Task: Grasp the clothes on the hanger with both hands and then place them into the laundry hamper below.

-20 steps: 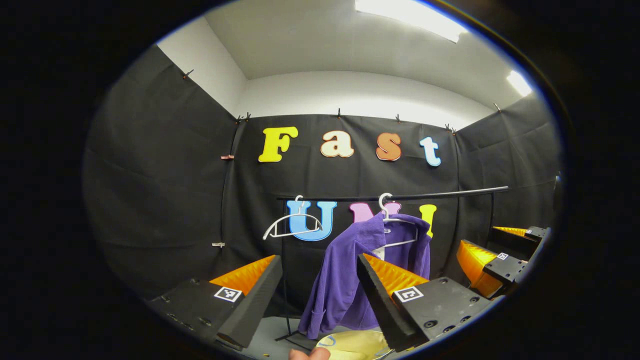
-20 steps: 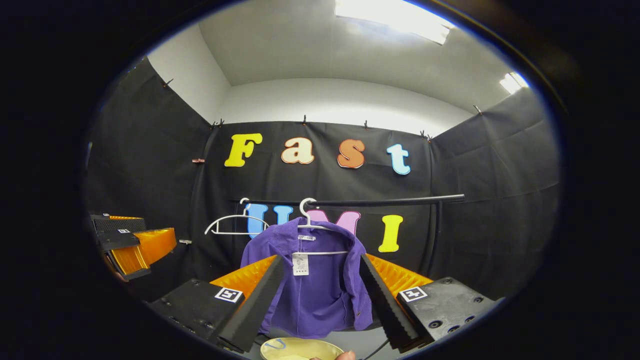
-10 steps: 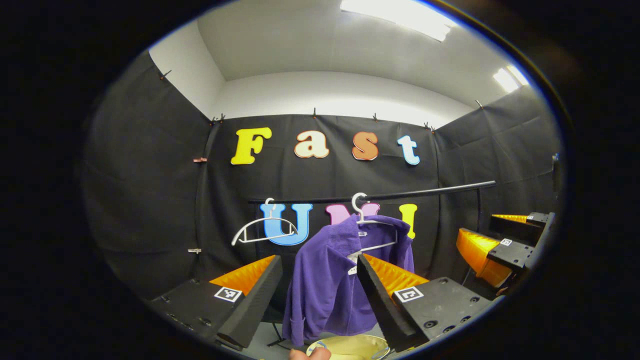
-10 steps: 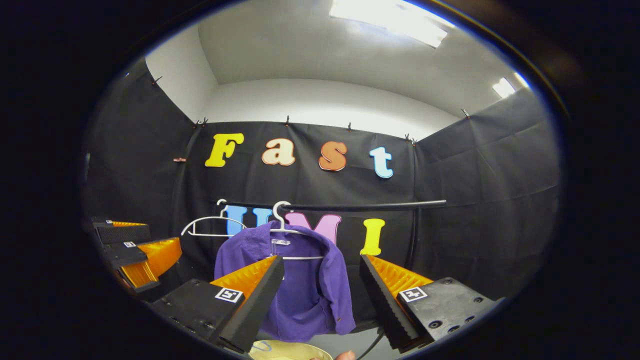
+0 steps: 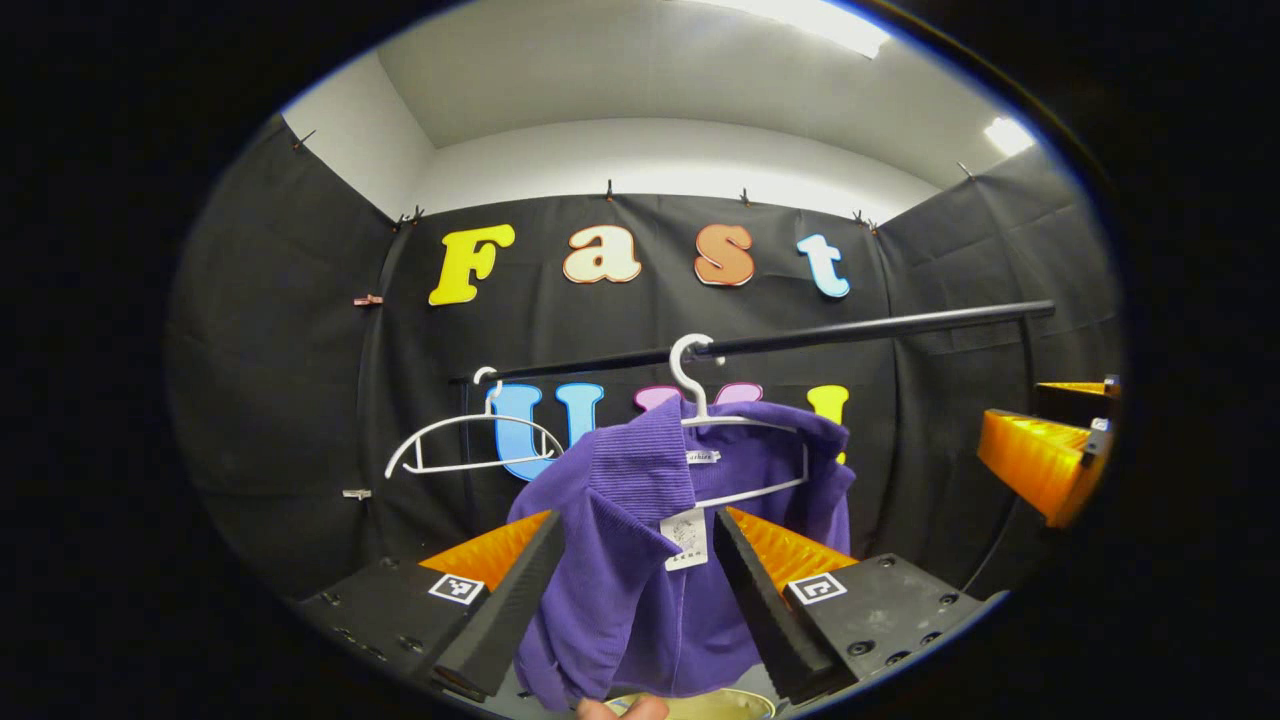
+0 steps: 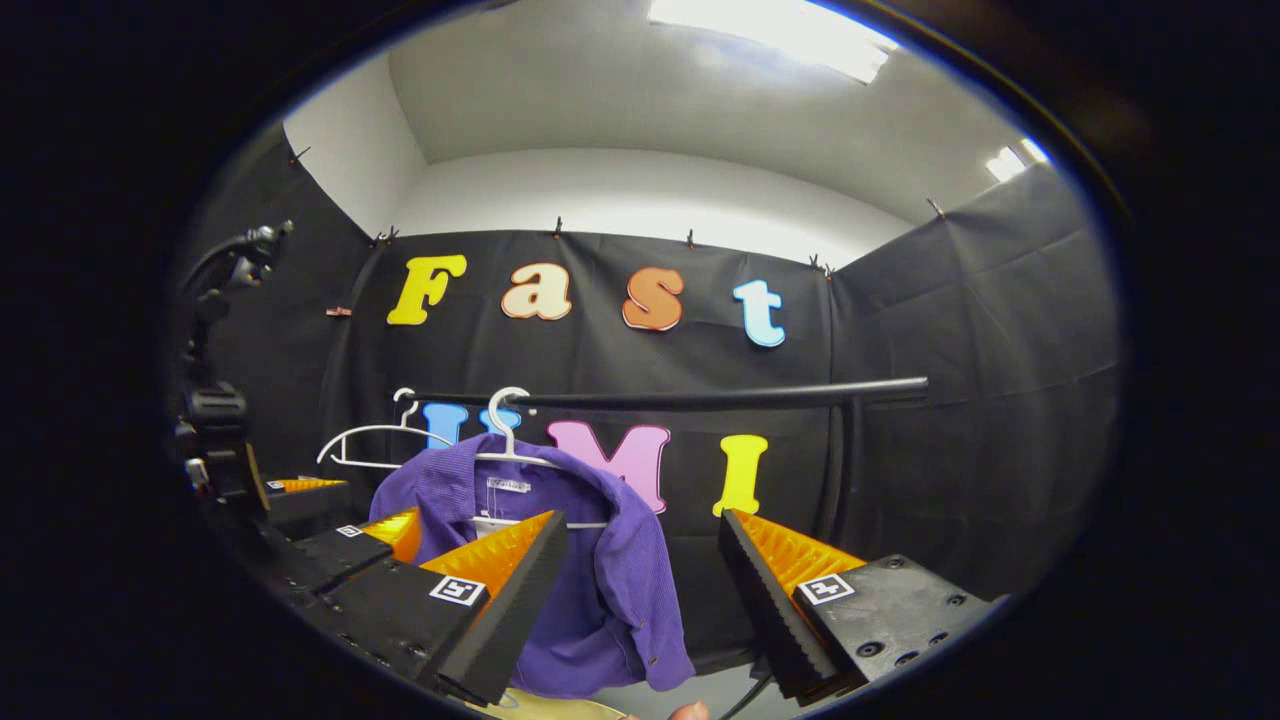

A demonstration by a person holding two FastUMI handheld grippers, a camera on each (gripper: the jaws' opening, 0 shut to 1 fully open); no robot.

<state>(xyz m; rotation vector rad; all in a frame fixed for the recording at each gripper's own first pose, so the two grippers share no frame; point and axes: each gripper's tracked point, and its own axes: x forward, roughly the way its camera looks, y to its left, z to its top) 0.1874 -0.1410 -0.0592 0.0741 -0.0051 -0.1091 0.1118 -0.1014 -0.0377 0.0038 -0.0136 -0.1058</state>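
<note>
both hand-held grippers [image 5: 635, 570] [image 6: 640, 580] gape before purple clothes [image 5: 640, 560] under a black rail [image 6: 700, 399], seemingly untouched.

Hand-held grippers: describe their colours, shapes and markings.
Each hand-held gripper, left and right, has two wedge-shaped fingers: black serrated inner pads, ridged orange outer faces, black bolted bases carrying small square black-and-white markers.

purple shirt [image 5: 640, 560], hanging on white hanger [image 5: 745, 455]
</note>
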